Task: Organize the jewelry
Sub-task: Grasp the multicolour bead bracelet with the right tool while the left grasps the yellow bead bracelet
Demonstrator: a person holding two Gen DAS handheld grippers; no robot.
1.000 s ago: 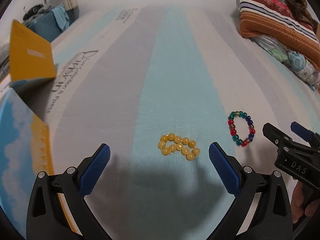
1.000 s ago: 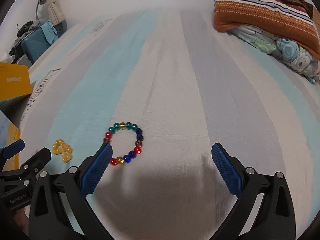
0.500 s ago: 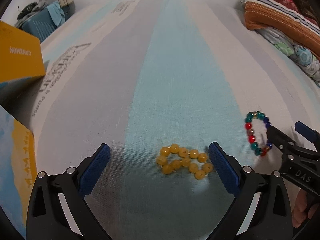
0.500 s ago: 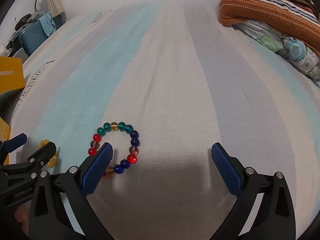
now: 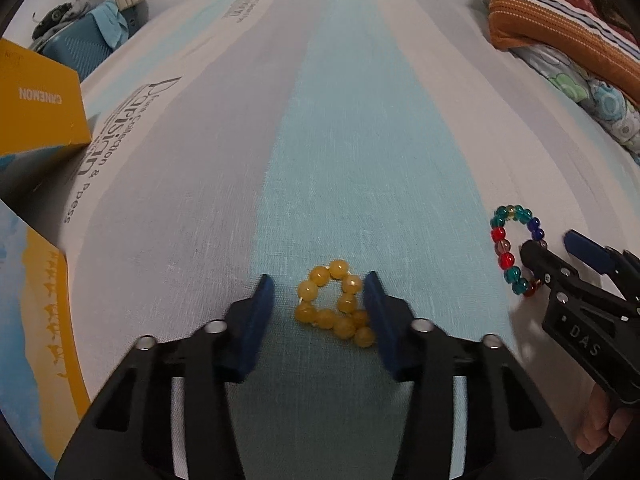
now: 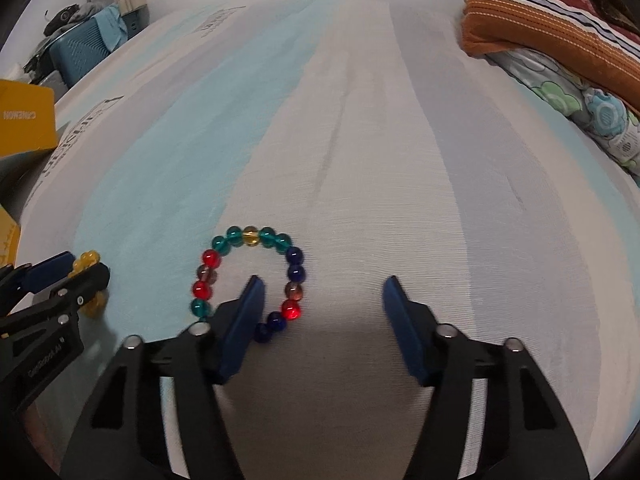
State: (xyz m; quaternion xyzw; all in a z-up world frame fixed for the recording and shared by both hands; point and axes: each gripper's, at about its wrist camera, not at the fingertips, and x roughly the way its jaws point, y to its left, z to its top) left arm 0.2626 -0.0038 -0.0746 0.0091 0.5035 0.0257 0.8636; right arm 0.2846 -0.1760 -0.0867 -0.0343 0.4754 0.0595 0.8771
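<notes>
A yellow bead bracelet (image 5: 336,308) lies bunched on the striped sheet (image 5: 360,140). My left gripper (image 5: 319,280) straddles it with the jaws closing; the right pad (image 5: 378,316) is at the beads, and a gap remains at the left pad. A multicoloured bead bracelet (image 6: 296,272) lies in a ring to the right. My right gripper (image 6: 323,280) is closing, its left finger (image 6: 244,320) inside the ring and the ring's right strand between the pads, untouched. Each view shows the other gripper: the right gripper (image 5: 554,242) and the left gripper (image 6: 84,265).
A yellow box (image 5: 40,112) and a blue-and-yellow box (image 5: 36,320) stand at the left edge. Folded blankets (image 5: 560,20) are stacked at the far right. A blue case (image 5: 76,48) sits beyond the bed's far left corner.
Both grippers have come down onto their bracelets and their jaws have narrowed from wide open. The right gripper's left finger now sits inside the coloured ring.
</notes>
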